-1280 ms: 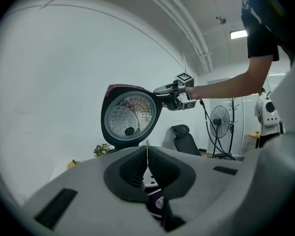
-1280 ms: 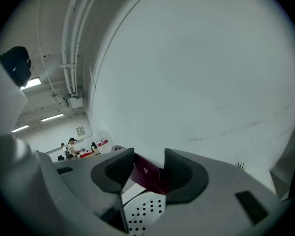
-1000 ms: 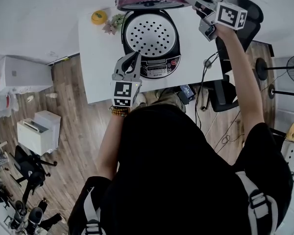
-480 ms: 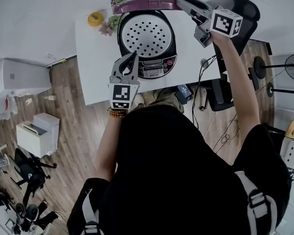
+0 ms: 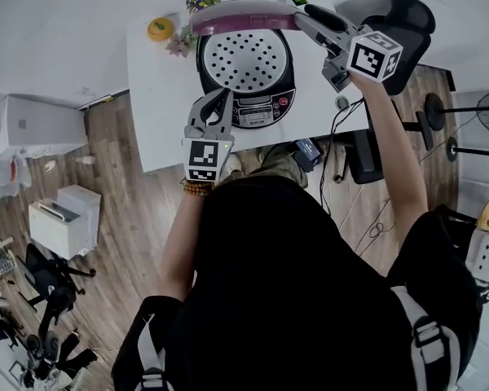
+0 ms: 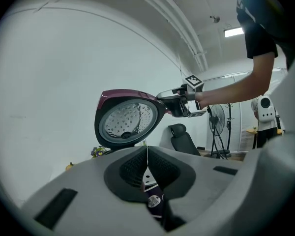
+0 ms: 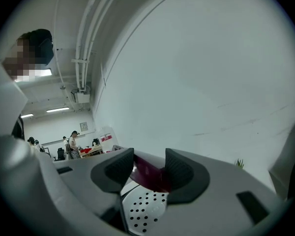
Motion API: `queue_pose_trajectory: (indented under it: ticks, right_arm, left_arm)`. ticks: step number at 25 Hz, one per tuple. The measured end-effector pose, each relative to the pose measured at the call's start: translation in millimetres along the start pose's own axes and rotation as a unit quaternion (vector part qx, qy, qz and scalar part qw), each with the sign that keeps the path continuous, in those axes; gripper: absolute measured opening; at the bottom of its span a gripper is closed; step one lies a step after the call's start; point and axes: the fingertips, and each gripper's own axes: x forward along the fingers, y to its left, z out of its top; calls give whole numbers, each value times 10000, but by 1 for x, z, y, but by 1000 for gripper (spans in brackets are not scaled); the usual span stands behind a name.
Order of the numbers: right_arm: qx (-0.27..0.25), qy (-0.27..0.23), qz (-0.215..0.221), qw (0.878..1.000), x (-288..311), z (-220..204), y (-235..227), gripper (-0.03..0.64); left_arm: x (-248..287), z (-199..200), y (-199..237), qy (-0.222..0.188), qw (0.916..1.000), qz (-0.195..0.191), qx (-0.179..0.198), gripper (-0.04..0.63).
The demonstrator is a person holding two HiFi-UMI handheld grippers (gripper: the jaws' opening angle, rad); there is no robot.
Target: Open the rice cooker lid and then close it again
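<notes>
On the white table (image 5: 159, 112), the left gripper (image 5: 222, 96) is clenched shut with nothing in it, sitting just beside the near left side of the round black-and-silver rice cooker (image 5: 265, 111). The cooker's maroon lid with the perforated metal inner plate (image 5: 244, 59) is tipped up and open. Over on the right, the right gripper (image 5: 303, 15) is clamped onto the lid's rim.

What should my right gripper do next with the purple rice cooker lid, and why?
Probably ease the round purple rice cooker lid down toward the black cooker base: it stands raised, and the right gripper is clamped on its rim.
</notes>
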Motion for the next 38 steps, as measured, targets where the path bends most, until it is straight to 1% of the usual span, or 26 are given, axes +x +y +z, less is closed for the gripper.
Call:
queue_pose_trajectory:
  ticks: [10, 18, 27, 38]
  right_arm:
    - [-32, -14, 34, 10000, -8, -16, 8, 207]
    - [-119, -2, 7, 9999, -15, -29, 14, 210]
    - [-96, 14, -6, 10000, -18, -38, 18, 213]
    - [-126, 97, -60, 9999, -25, -65, 23, 216]
  left_arm:
    - [1, -2, -10, 46, 9999, -116, 45, 23]
    - [1, 0, -10, 61, 9999, -114, 38, 23]
    - [1, -1, -9, 65, 9999, -128, 37, 23]
    - [3, -4, -7, 75, 9999, -125, 23, 23]
